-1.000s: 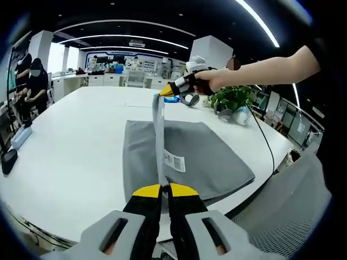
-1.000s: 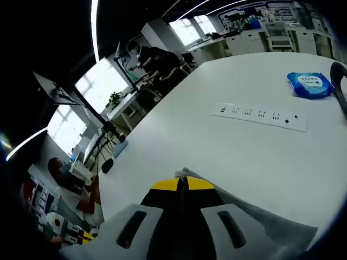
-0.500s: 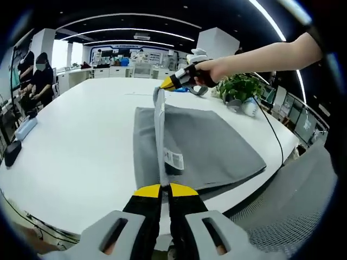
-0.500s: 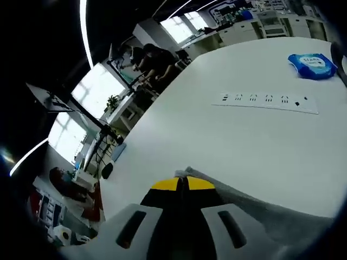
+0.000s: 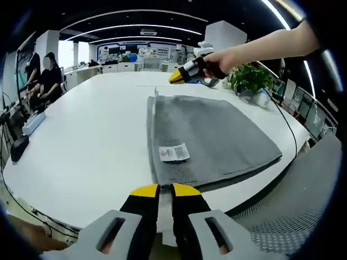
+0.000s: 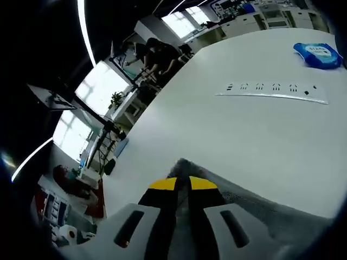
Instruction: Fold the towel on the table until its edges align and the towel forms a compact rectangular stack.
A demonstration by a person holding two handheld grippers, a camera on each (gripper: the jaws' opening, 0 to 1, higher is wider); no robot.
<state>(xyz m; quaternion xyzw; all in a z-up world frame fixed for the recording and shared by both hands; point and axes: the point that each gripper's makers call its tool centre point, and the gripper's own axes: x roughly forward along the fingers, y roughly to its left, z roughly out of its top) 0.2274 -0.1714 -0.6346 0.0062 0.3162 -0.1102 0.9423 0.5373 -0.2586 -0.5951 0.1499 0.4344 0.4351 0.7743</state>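
Note:
The grey towel [image 5: 211,130] lies flat and folded on the white table [image 5: 87,135], its long fold edge running away from me and a white label [image 5: 173,153] on top near the front. My left gripper [image 5: 165,189] is open just short of the towel's near edge, holding nothing. My right gripper [image 5: 174,79], held by a hand, hovers beside the far corner. In the right gripper view that gripper [image 6: 182,183] is open, with the towel corner [image 6: 181,164] just past its tips.
A white power strip [image 6: 276,91] and a blue wipe packet [image 6: 320,55] lie beyond the towel. A potted plant [image 5: 250,78] stands at the far right. A grey mesh chair [image 5: 309,216] sits by the table's near right edge. People [image 5: 46,81] sit far left.
Both grippers have let go of the towel's lifted edge. The edge has dropped onto the lower layer, so the towel now lies flat. The left gripper's jaws have parted.

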